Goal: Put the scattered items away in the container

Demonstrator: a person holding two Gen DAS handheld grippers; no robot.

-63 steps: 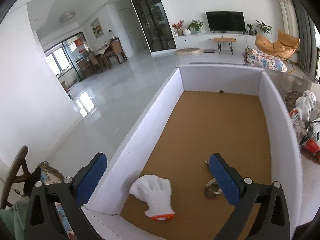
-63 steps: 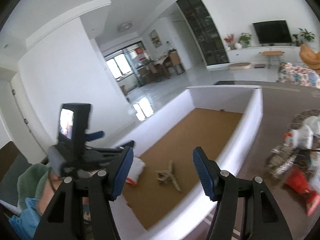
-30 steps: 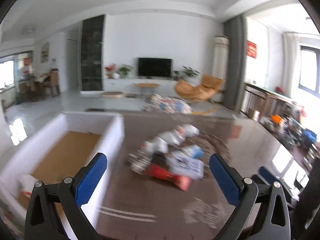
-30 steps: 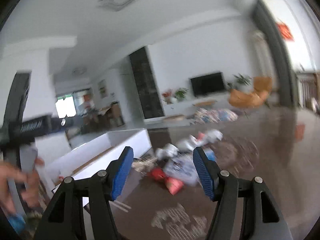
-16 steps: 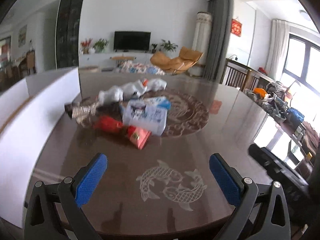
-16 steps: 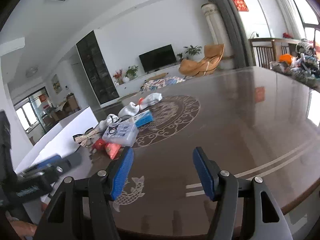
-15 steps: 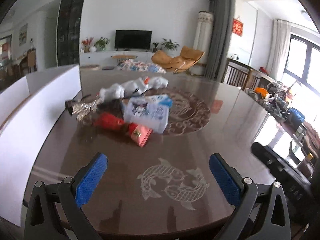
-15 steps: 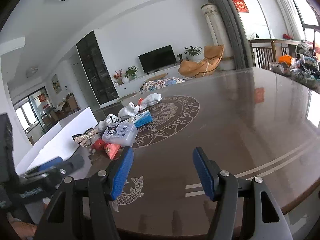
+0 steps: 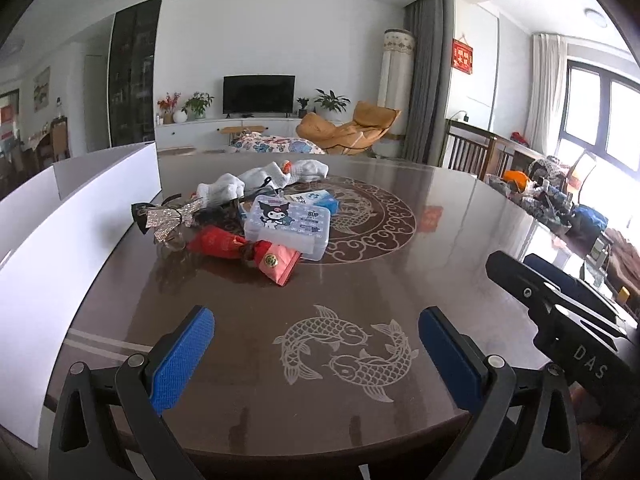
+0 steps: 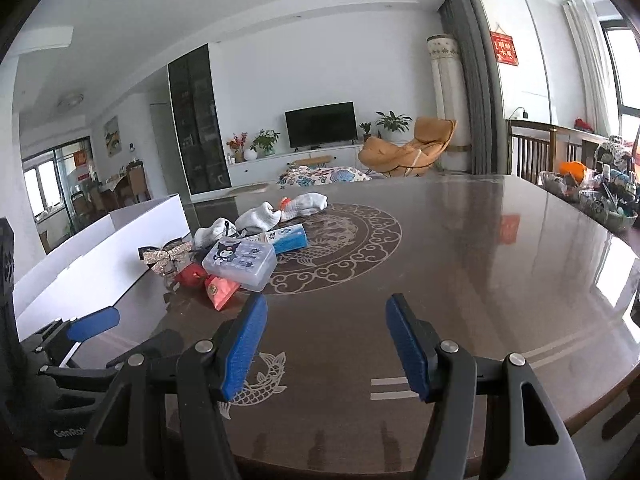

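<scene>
Both grippers, left [image 9: 316, 344] and right [image 10: 326, 344], spread wide and empty, aimed toward item pile led by pink packet [image 9: 280, 262], white container [image 9: 76, 224] alongside for short transfers.

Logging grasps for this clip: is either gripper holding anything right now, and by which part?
Nothing is held. The left gripper and right gripper both have open, empty jaws above the table.

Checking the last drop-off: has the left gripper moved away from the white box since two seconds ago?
Yes. The left gripper swung right, out of the white box, toward the table's pile.
</scene>
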